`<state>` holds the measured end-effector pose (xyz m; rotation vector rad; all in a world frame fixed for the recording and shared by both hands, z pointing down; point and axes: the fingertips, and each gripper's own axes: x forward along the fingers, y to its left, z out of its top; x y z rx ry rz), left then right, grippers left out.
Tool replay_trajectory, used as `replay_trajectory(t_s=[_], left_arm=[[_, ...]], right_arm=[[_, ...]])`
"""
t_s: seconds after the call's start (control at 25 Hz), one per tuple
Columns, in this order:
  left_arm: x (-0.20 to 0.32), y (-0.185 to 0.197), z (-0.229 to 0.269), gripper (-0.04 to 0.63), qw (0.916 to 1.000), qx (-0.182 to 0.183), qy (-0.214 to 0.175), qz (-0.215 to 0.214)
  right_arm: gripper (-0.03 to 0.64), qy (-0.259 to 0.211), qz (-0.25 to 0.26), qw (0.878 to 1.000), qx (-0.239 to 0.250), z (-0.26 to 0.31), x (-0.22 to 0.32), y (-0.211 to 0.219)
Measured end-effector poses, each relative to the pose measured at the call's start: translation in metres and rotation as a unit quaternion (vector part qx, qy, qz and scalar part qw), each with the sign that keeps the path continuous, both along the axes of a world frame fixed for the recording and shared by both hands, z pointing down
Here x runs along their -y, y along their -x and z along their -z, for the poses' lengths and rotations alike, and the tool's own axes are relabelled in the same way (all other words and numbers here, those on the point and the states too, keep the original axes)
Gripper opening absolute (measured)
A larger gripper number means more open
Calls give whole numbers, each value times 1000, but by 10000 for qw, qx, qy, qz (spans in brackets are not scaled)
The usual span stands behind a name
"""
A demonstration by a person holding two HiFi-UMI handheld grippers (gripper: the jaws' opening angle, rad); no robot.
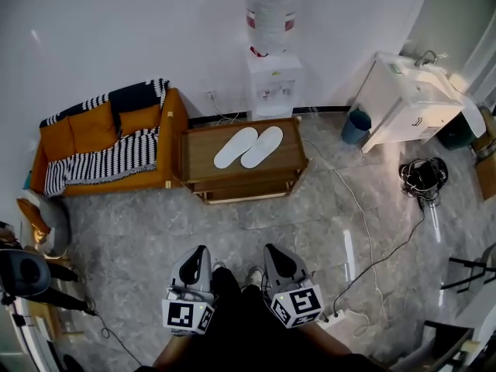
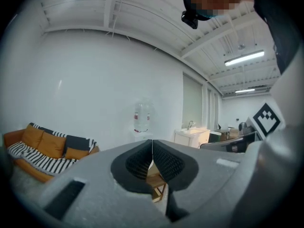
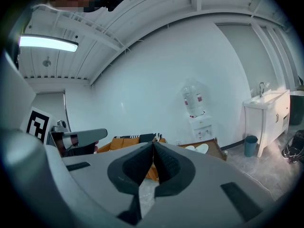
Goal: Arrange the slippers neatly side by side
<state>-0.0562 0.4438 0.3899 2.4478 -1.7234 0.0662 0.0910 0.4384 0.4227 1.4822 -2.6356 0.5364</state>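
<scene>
Holding both tools low at 6 o'clock; my left gripper (image 1: 199, 251) is closed and empty; right gripper (image 1: 273, 251) likewise; white slippers (image 1: 248, 147) lie side by side, touching, on the wooden coffee table (image 1: 194, 161) at 12 o'clock.

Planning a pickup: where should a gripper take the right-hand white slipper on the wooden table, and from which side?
Probably its near end, approached from the wooden table's front edge. The right-hand white slipper lies flat with that end pointing frontward, and the left-hand slipper lies close along its left side, leaving little room there.
</scene>
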Motion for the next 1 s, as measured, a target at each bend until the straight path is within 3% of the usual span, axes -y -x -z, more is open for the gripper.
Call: replay_trajectory(t_s=[0.44,1.0], left_arm=[[75,-8,-6,17,10000,-26,25,-37],[221,1,-9,17,9961,-194,222,-829]], right_arm=[[12,109,-122,9999,-30,-13,64,-13],[12,397,-764,9961,-195,-19,189,6]])
